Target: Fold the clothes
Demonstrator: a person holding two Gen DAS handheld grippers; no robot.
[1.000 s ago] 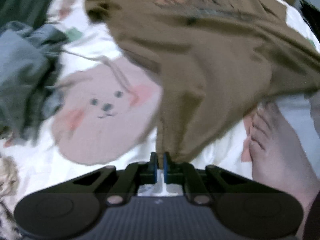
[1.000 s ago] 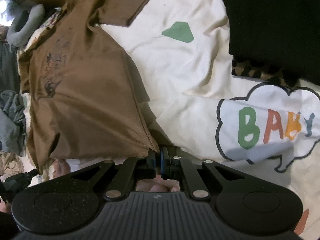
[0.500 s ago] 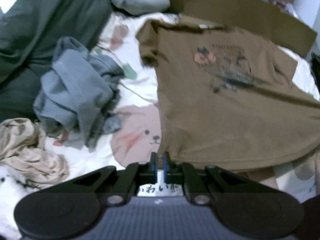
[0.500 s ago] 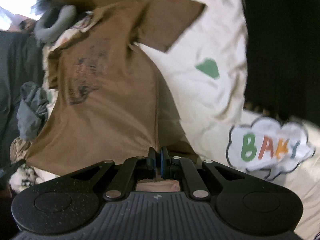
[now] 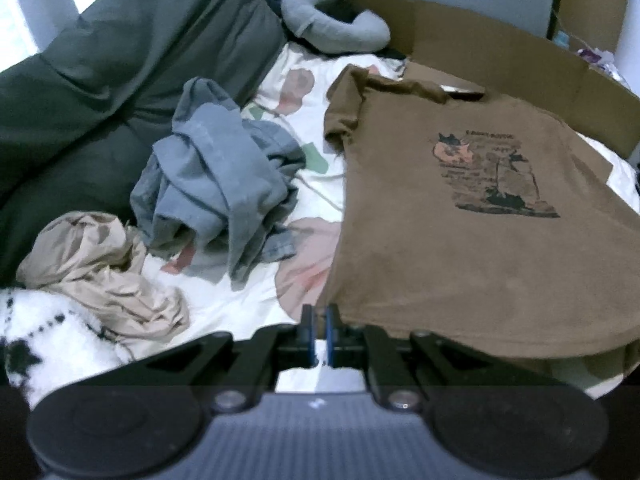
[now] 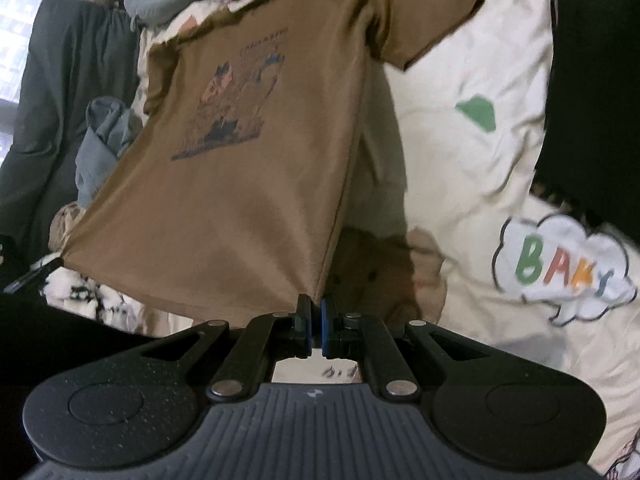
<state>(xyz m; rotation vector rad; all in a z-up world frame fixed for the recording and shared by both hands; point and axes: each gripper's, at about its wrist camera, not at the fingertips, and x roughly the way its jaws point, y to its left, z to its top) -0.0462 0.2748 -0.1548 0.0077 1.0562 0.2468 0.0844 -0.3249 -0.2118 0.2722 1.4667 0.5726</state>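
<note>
1. The brown tee is stretched out over the bed, print side up, hem end towards you and collar end far. Its hem is lifted off the sheet; the right wrist view shows a shadow under it.
2. Your left gripper has its fingers closed on the tee's left hem corner. The blue pads sit almost together, with the cloth edge running into them.
3. Your right gripper has its fingers closed on the right hem corner; the fabric comes to a point at the pads.
4. The right sleeve lies flat on the sheet, spread outward. The left sleeve is bunched near the collar.
5. The printed graphic on the chest is visible in both views; the wording is too blurred to read.
6. Left of the tee lies a crumpled grey-blue garment, apart from it.
7. A beige garment lies nearer you, just beside the grey-blue one, and a white cloth with black marks touches it.
8. A dark duvet fills the far left. A grey neck pillow sits beyond the collar, beside cardboard.
9. A "BABY" cloud print shows on the sheet to the right, with a black garment beyond it.
</note>
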